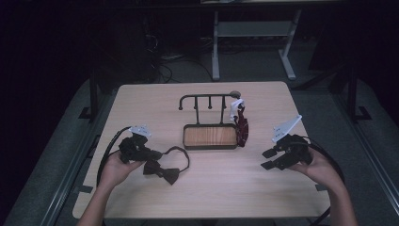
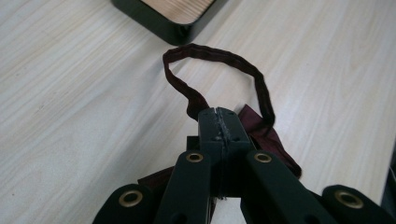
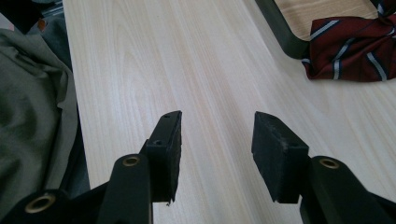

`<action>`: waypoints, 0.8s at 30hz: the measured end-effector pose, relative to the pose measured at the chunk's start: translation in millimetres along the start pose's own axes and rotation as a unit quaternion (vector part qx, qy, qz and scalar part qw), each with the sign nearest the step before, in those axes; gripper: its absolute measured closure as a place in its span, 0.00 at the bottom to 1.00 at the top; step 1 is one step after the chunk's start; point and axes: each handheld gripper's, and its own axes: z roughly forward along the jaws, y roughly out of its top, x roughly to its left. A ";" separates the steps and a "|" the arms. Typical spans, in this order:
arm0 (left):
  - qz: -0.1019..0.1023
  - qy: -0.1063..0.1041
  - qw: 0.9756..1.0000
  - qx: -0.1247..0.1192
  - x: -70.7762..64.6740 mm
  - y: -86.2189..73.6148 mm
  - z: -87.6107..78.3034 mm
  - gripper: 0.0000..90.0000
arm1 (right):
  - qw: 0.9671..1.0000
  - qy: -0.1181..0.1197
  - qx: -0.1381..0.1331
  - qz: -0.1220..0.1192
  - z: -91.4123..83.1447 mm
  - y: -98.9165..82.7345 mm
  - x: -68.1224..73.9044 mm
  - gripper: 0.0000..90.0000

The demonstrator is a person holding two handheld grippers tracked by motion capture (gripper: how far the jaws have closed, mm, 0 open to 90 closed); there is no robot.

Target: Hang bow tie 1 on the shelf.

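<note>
Dim room, pale wood table, rack with a wooden tray base at its middle. Your left gripper has its jaws pressed together on the dark red bow tie, near your edge at left; its strap loop curves out toward the tray's corner. Your right gripper hangs over bare table, jaws apart, nothing between them. Striped tie hangs from the rack's right end, draped against the tray edge.

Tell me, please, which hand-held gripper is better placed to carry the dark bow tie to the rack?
Left. The left hand-held gripper is already shut on the bow tie, strap looped ahead. The right hand-held gripper is open over bare table, so likely free to assist at the rack.
</note>
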 end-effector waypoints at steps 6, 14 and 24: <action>0.022 -0.010 1.000 0.017 -3.2 8.4 -7.6 1.00 | 1.000 0.000 -0.001 0.001 0.0 -0.4 -0.3 0.58; 0.049 -0.027 0.998 0.029 -6.7 22.8 -20.9 1.00 | 1.000 0.000 0.000 0.001 1.0 -1.1 -1.2 0.58; 0.071 -0.036 0.996 0.048 -11.1 42.5 -34.4 1.00 | 1.000 0.000 -0.001 0.001 1.5 -1.6 -1.5 0.58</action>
